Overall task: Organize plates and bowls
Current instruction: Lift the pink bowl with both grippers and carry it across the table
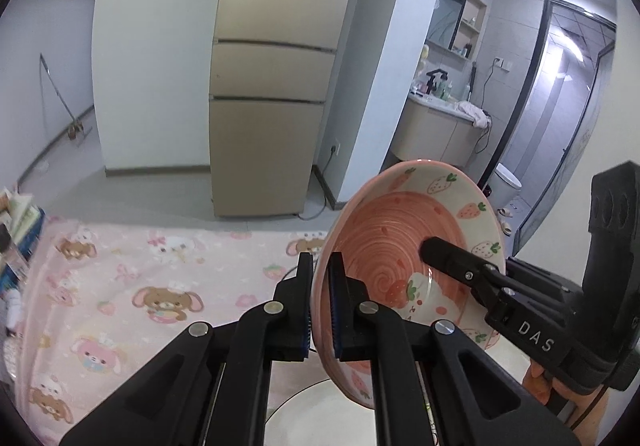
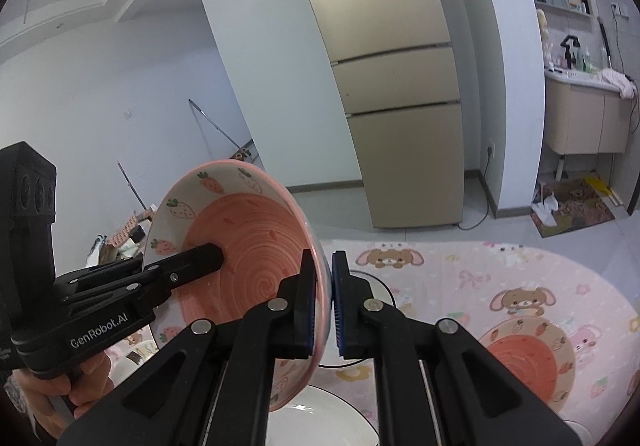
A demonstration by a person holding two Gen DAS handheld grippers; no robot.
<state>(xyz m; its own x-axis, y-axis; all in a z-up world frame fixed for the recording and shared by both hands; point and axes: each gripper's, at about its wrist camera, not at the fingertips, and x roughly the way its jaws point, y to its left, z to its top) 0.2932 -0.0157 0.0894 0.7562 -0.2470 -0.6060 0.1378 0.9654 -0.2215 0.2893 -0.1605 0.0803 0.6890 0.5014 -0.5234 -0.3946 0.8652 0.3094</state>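
Strawberry bowl [image 1: 404, 246] tilted, rim pinched by left gripper [image 1: 320, 306] and right gripper [image 2: 324, 302]; white plate [image 2: 320, 418] below, second strawberry bowl [image 2: 528, 362] nearby.

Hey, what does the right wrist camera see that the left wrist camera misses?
Only the right wrist view shows a second strawberry plate lying flat on the pink tablecloth, plus a floor mat. Only the left wrist view shows a toilet. Both show the tilted strawberry bowl clamped by the left tool and right tool, a white plate below, and the fridge.
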